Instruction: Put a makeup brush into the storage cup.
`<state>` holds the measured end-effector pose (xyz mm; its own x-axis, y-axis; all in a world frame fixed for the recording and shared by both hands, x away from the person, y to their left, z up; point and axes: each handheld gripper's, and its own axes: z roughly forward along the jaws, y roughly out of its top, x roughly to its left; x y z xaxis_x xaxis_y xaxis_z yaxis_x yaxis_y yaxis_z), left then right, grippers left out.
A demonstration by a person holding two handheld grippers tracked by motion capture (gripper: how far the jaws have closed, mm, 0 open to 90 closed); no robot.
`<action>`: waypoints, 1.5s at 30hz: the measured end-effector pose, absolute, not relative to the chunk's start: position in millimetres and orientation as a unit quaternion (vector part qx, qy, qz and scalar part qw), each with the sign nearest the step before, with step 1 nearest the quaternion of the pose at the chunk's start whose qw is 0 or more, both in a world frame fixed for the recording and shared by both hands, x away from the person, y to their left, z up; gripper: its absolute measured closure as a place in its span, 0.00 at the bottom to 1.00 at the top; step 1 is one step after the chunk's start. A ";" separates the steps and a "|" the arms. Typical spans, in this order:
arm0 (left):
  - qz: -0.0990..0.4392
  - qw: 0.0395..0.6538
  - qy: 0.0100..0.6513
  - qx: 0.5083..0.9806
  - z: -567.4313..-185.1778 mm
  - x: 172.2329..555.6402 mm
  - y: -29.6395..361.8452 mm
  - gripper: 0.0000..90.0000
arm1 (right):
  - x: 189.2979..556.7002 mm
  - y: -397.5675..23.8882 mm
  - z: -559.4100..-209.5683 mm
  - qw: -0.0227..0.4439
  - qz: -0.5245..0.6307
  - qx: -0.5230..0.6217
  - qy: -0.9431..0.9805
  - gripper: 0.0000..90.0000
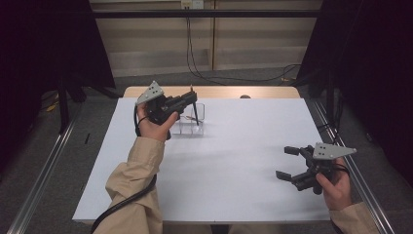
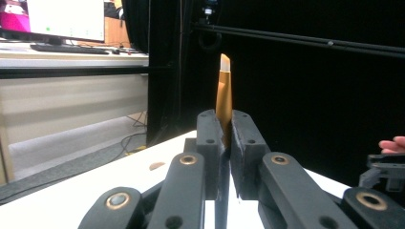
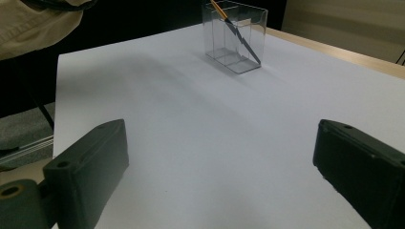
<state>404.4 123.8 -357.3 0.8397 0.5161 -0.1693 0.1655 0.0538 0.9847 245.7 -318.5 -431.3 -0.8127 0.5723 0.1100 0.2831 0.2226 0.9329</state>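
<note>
My left claw (image 1: 193, 97) was clamped tight on a thin, stiff, light pen (image 2: 223, 90) near its upper end above the clear box (image 1: 200, 126), while my right claw (image 1: 287, 163) gaped empty.

White table (image 1: 234, 165); monitor (image 2: 67, 19) on a desk (image 2: 57, 55).

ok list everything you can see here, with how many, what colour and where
pencil: one, golden-brown with a pale end, clamped in the left gripper's jaws, lower end inside the holder
clear holder: one, transparent with compartments, far part of the sheet
white sheet: one, white, covering the tabletop
table: one, light wood, edge showing beyond the sheet
monitor: one, lit screen, on a desk in the background of the left gripper view
left gripper: one, black, above the holder
right gripper: one, black, jaws apart, near right edge of the sheet
</note>
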 end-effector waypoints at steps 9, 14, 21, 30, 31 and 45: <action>0.140 0.676 0.260 0.675 -358.9 413.3 121.5 0.93 | 245.7 -318.2 -431.9 0.128 0.560 0.277 0.771 0.05; 0.145 0.676 0.261 0.673 -359.1 417.6 119.7 0.93 | 245.9 -318.2 -432.0 0.127 0.559 0.275 0.772 0.05; 0.147 0.675 0.266 0.672 -360.0 423.5 114.9 0.93 | 245.9 -317.8 -432.3 0.126 0.559 0.275 0.772 0.05; 0.157 0.673 0.271 0.670 -360.5 430.2 112.0 0.93 | 245.8 -317.9 -432.0 0.127 0.558 0.275 0.772 0.05; 0.160 0.672 0.270 0.671 -360.5 430.7 111.8 0.93 | 245.8 -318.0 -431.8 0.126 0.558 0.274 0.773 0.05; 0.169 0.671 0.273 0.669 -363.1 441.7 107.5 0.93 | 245.9 -318.2 -431.5 0.127 0.560 0.272 0.772 0.05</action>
